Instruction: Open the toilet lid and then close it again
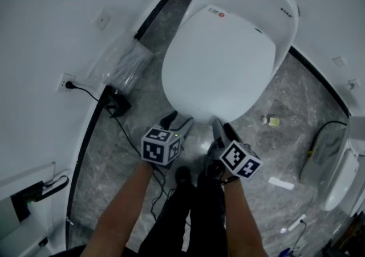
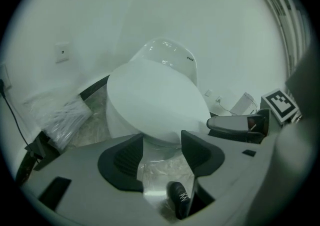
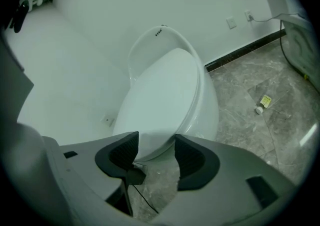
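A white toilet stands against the wall with its lid (image 1: 219, 70) down flat over the bowl. In the head view my left gripper (image 1: 178, 120) and my right gripper (image 1: 221, 129) hang side by side just short of the lid's front edge, both pointing at it. Each is open with nothing between its pads. The left gripper view has the lid (image 2: 155, 102) straight beyond my left gripper (image 2: 161, 156), with the right gripper's black jaw (image 2: 235, 124) at the right. From the right gripper view, the front rim of the lid (image 3: 162, 104) sits just past my right gripper (image 3: 156, 157).
A clear plastic bag (image 1: 120, 65) and a black box (image 1: 117, 103) with a cable lie on the marble floor left of the toilet. A small bottle (image 1: 268, 119) lies to the right. A white appliance (image 1: 336, 179) stands at the right edge. My dark shoe (image 2: 179, 198) is below the grippers.
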Motion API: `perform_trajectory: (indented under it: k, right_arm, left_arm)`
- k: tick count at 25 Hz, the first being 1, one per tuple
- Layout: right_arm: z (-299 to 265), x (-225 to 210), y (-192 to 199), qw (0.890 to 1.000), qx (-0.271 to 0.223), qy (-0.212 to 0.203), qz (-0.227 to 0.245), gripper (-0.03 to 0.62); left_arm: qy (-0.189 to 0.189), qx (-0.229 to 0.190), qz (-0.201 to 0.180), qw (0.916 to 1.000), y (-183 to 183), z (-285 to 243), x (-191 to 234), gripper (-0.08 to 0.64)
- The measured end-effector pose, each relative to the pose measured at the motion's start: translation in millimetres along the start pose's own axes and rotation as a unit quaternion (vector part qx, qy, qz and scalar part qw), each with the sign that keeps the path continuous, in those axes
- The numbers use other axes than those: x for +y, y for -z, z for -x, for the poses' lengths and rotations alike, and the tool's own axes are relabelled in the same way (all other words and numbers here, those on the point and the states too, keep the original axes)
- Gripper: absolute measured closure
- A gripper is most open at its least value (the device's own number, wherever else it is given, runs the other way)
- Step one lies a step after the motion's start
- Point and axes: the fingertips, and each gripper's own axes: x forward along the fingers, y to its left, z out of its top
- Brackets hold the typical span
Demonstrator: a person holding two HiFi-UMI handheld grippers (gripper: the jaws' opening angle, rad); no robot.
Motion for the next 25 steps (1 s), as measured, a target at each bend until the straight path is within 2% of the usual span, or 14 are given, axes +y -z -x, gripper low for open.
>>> perform_trajectory:
  k: [4, 7, 11, 14, 18, 25]
  right_arm:
    - [4, 3, -3, 1.000, -0.006, -0.013, -0.015, 0.358]
    - [8, 3, -6, 1.000, -0.007, -0.016, -0.023, 0.399]
    - [12, 5, -10, 0.999, -0.010, -0.022, -0.038, 0.433]
    - [13, 5, -9, 0.999, -0.009, -0.026, -0.042, 0.434]
    - [17, 9, -14, 0.998, -0.012, -0.036, -0.051, 0.436]
    - [25, 17, -19, 0.997, -0.003, -0.047, -0.057, 0.436]
  left_arm:
    - [-0.008, -0.002, -0.007, 0.9999, -3, 4, 1, 0.333]
    - [-0.008, -0.001, -0.014, 0.9999, -5, 8, -2, 0.333]
    - [-0.010, -0.003, -0.056, 0.9983, -7, 13, -5, 0.344]
    - [-0.019, 0.018, -0.088, 0.9958, 4, 15, -3, 0.364]
    - [-0.024, 0.026, -0.078, 0.9963, 15, 17, -2, 0.376]
    - [-0.041, -0.001, -0.080, 0.9960, -6, 16, -9, 0.465]
